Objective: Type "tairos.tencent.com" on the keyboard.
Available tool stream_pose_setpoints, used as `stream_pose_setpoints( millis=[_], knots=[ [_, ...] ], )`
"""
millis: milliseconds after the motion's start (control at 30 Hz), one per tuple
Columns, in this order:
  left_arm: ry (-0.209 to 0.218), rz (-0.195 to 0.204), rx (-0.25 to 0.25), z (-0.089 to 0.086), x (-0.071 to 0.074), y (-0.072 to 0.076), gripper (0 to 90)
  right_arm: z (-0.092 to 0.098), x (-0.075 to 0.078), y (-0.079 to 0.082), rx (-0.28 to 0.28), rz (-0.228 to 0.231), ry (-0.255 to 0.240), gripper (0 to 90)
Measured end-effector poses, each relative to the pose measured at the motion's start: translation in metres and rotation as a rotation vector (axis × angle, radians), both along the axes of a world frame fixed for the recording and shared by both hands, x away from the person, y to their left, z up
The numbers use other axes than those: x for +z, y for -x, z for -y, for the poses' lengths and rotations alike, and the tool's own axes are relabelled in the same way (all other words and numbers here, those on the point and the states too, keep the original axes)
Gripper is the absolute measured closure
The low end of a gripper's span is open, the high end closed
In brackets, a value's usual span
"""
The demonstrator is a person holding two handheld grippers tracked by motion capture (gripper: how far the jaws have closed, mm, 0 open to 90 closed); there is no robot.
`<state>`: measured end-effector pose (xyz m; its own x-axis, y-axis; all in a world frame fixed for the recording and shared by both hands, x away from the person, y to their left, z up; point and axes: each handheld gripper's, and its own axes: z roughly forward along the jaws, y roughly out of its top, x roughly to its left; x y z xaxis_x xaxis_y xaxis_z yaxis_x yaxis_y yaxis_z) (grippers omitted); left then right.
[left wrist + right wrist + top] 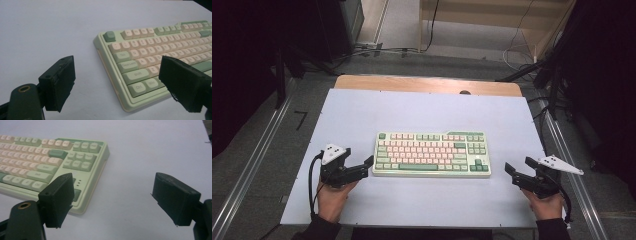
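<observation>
High view: nearest the bottom edge, two dark sleeves come in, and each hand holds a gripper low over the pale table (422, 200). The left hand (332, 192) carries the left gripper (368, 162), whose jaws stand wide apart with nothing between them; its tips sit just beside the left end of the keyboard (432, 153), and I cannot tell whether they touch it. The right hand (544, 200) carries the right gripper (518, 169), also spread wide and empty, near the keyboard's right end but clear of it, with bare table between.

In the left gripper view the left gripper (117, 82) frames the keyboard's (155, 62) near left corner: one jaw hangs over bare table, the other over the lower keys. In the right gripper view the right gripper (112, 202) has one jaw in front of the keyboard's (50, 167) right corner and the other out over open table.

The keyboard itself, green with pink and green keys, lies flat at the middle of the table, its long side running across. Beyond it the table's wooden back edge (427, 84) shows, then grey floor with cables (377, 50) and a light wooden stand (492, 20).
</observation>
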<state>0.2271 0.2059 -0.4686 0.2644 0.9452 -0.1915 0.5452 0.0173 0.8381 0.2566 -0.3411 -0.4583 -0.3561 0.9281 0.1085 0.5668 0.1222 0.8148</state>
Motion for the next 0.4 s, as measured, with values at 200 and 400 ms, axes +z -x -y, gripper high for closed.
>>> stream_pose_setpoints(
  millis=[200, 400],
  knots=[
    [0.003, -0.009, 0.033, -0.012, -0.003, 0.004, 14.5, 0.014, -0.002, 0.005, -0.043, -0.009, 0.0, 15.9],
    [0.016, -0.024, 0.06, -0.022, -0.007, 0.007, 14.6, 0.026, -0.004, 0.007, -0.085, -0.014, -0.018, 15.8]
  ],
)
